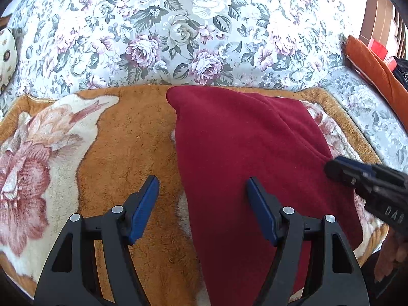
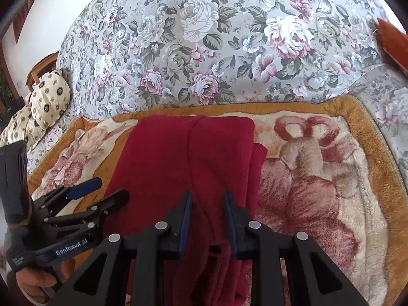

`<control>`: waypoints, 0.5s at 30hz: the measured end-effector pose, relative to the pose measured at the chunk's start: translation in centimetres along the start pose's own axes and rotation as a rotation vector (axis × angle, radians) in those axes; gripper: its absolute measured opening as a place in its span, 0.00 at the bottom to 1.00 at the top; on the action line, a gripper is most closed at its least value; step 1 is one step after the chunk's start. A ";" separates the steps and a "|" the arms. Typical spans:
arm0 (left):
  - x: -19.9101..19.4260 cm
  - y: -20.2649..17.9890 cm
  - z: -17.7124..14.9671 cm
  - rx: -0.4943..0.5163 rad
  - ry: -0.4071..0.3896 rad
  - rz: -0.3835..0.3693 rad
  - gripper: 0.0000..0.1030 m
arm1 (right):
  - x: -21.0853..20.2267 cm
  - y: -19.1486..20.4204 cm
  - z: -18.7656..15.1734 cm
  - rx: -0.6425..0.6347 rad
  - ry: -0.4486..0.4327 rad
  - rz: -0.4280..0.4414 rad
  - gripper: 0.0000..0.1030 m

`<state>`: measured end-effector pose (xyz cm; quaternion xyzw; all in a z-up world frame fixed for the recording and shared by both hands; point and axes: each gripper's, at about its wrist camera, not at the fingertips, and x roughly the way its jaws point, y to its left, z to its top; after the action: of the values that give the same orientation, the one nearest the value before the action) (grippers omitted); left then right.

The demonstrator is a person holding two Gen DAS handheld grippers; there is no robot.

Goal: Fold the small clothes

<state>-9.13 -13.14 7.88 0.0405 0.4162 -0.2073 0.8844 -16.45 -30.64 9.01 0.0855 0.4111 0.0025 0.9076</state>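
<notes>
A dark red fleece garment, already doubled into a long narrow stack, was laid on a plush orange-bordered blanket with a pink flower pattern, ahead of and beneath both pairs of fingers. A seam or fold line was seen running down its top layer, and a second thick edge was visible along its right side, so several layers were judged to be stacked.

The fabric was judged soft, light and limp, with a napped surface that would grip the pads rather than slip; nothing fragile was apparent. It would be expected to sag and unfold if lifted by one point, so hold was judged best taken at the near corners or near edge, all layers pinched together.

The right gripper was held over the near part of the garment, its fingers narrowly apart with red cloth showing between them; whether any fold was pinched could not be told. The left gripper was held with its fingers wide apart, the garment's left edge lying between them, nothing clamped.

Beyond the blanket a grey floral bedspread was spread, with an orange cushion at the far right.
</notes>
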 end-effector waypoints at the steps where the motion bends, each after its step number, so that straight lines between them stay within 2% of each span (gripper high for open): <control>1: 0.0 -0.1 -0.1 0.003 -0.005 0.003 0.70 | 0.3 -0.1 -0.4 -0.003 0.013 -0.009 0.23; 2: 0.0 -0.2 -0.1 0.007 -0.009 0.007 0.70 | 1.0 -0.2 -0.9 0.004 0.037 -0.010 0.23; 6: -0.4 -0.8 -0.6 0.038 -0.053 0.052 0.69 | 0.7 -0.3 -1.3 0.025 0.016 0.000 0.24; 11: -1.5 -0.9 -0.9 0.050 -0.072 0.089 0.69 | -3.1 -0.1 -1.6 0.075 -0.073 0.031 0.26; 15: -2.8 -0.4 -1.1 0.003 -0.062 0.087 0.69 | -5.1 0.6 -2.3 0.104 -0.118 0.014 0.28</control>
<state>-11.63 -12.27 9.35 0.0532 0.3864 -0.1706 0.9049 -21.52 -30.07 11.45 0.1354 0.3559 -0.0177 0.9245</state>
